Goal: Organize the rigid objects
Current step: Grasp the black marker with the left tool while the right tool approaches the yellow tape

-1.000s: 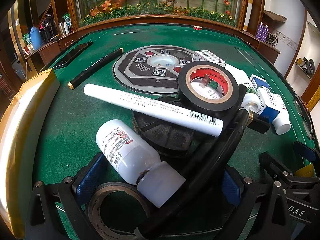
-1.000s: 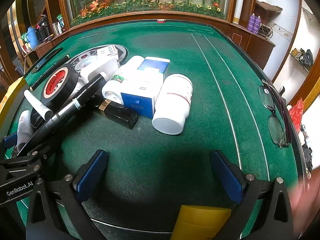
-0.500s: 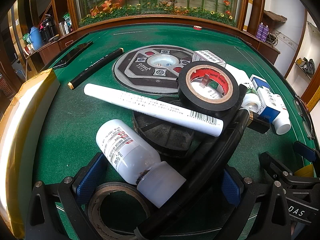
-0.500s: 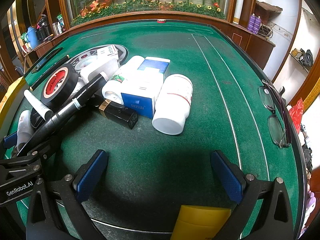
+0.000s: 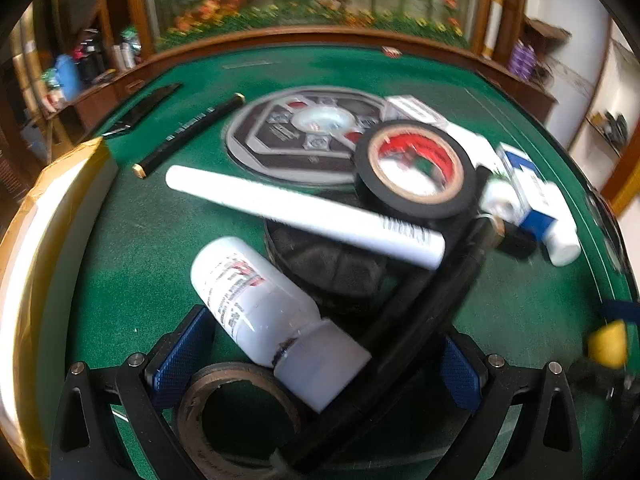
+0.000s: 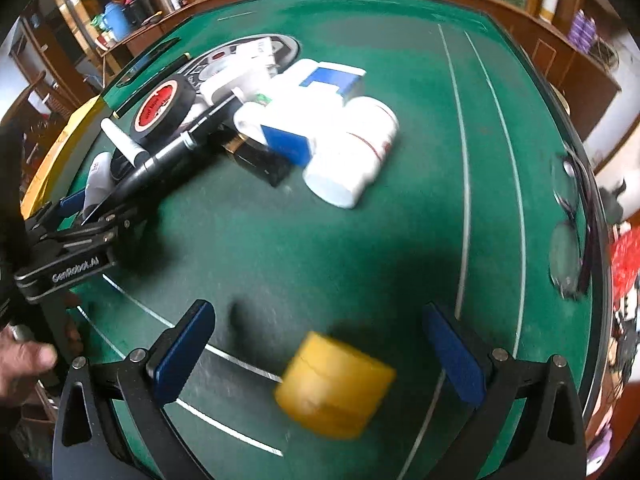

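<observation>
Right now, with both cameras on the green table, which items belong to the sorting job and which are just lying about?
Job items:
white bottle
black tape roll
white tube
blue and white box
white jar
yellow jar
black pen

Lying about:
glasses
round panel set in the table
blue kettle on the side shelf

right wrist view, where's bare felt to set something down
Most free: the green felt between the white bottle, the yellow tape roll and the glasses at the table's right edge. The far felt beyond the blue-and-white box is also bare. Crowded: the left side, where the black tape roll, white tube and black wand pile by the left hand-held gripper.
</observation>
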{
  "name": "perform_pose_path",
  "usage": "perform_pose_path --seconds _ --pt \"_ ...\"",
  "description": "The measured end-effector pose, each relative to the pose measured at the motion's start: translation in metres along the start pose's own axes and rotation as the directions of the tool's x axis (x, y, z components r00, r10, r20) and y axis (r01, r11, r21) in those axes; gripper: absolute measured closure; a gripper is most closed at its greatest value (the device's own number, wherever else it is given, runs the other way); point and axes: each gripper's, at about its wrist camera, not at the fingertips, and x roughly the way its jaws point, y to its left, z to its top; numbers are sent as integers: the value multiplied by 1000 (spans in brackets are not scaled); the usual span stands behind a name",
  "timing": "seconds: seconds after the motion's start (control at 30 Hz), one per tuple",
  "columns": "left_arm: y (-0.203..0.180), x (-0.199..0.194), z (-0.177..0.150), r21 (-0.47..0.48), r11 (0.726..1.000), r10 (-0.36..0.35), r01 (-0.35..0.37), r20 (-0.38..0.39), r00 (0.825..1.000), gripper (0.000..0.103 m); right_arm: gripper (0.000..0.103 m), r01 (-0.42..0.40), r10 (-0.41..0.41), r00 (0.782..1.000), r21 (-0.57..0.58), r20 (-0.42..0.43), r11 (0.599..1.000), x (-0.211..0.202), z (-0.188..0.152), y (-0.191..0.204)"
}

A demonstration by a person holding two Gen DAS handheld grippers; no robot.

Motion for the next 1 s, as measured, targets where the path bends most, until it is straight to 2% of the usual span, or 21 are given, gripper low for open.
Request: perform_pose_path --seconds 0.13,0.2,0.27,0.3,0.33,0.4,0.53,0.67,0.73,0.83,0.97,1.0 --pt "6 -9 -8 12 999 -32 32 -60 998 1 0 -18 17 1000 64 24 998 -16 -4 -16" --pt "7 -18 -15 11 997 -76 78 -95 993 1 0 -13 9 999 97 44 995 -25 -5 -24" --pt "2 -27 -23 48 991 -122 129 -121 985 10 0 -16 10 999 129 46 992 -30 -5 -32" --pt "2 -33 -27 56 986 -148 156 -124 981 20 0 -21 14 999 146 45 989 -31 -5 -35" --pt "3 -39 -31 58 981 -179 188 -126 976 24 0 -22 16 999 158 45 987 -32 -5 -36" --pt "6 -46 -32 53 972 -220 228 -125 967 24 0 -30 19 998 176 64 984 -38 -8 -40" --pt "14 -51 -25 58 966 -246 254 -112 963 24 0 -9 -10 995 204 95 979 -48 -8 -46" --pt "22 -51 -20 8 960 -277 280 -113 954 25 0 -20 -3 994 207 113 978 -55 -8 -46" --pt "23 -53 -17 -1 962 -273 274 -102 957 38 0 -31 8 993 203 118 979 -56 -7 -45" --pt "17 -62 -14 38 955 -289 294 -92 953 40 0 -38 9 989 199 145 979 -63 -8 -46" --pt "0 -66 -6 145 946 -280 290 -84 956 40 0 -21 -8 988 186 154 982 -70 -10 -48" --pt "-4 -63 -4 151 942 -288 301 -99 952 46 0 -21 -8 988 185 154 983 -70 -10 -48"
